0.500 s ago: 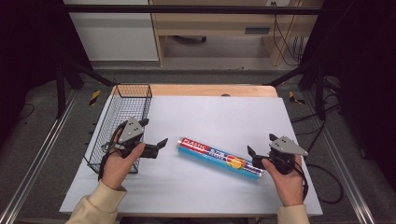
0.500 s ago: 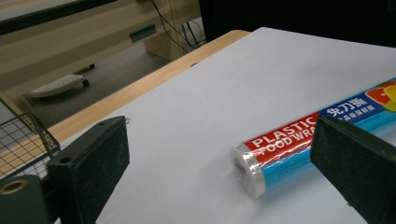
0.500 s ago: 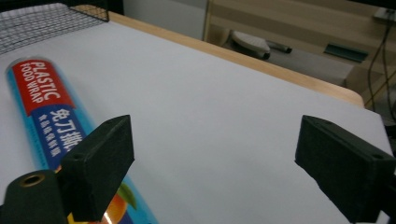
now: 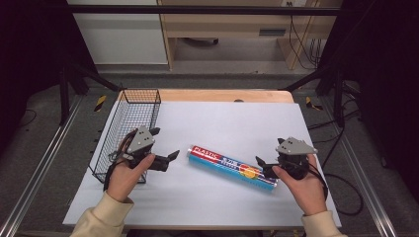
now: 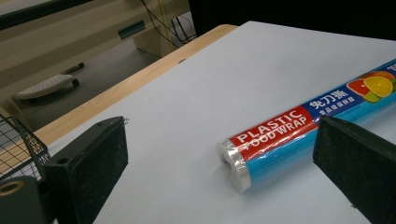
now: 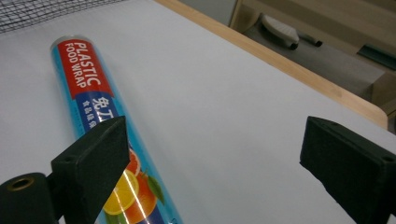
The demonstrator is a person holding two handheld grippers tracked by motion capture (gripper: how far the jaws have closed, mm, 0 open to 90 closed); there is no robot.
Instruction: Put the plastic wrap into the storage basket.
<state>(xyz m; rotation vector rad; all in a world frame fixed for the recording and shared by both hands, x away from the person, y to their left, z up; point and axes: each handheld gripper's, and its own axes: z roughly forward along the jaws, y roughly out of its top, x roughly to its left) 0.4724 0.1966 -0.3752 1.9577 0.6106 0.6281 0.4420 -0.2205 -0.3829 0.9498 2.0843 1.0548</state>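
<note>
A roll of plastic food wrap (image 4: 232, 168), blue with a red label and fruit print, lies slantwise on the white sheet (image 4: 232, 123) in the high view. My left gripper (image 4: 164, 143) stands open just left of the roll's red end, apart from it. In the left gripper view the left gripper (image 5: 218, 126) has its jaws wide, with the roll's end (image 5: 261, 149) ahead and the right jaw in front of the roll. My right gripper (image 4: 269, 153) is open by the roll's fruit end. In the right gripper view the right gripper (image 6: 215, 123) shows the roll (image 6: 88, 84) running past its left jaw.
A black wire basket (image 4: 133, 113) stands at the table's left edge, behind my left hand; its mesh (image 5: 18, 140) is close beside the left jaw. The wooden table edge (image 4: 222, 95) runs along the back. Metal rails flank the table, and cables lie on the floor at right.
</note>
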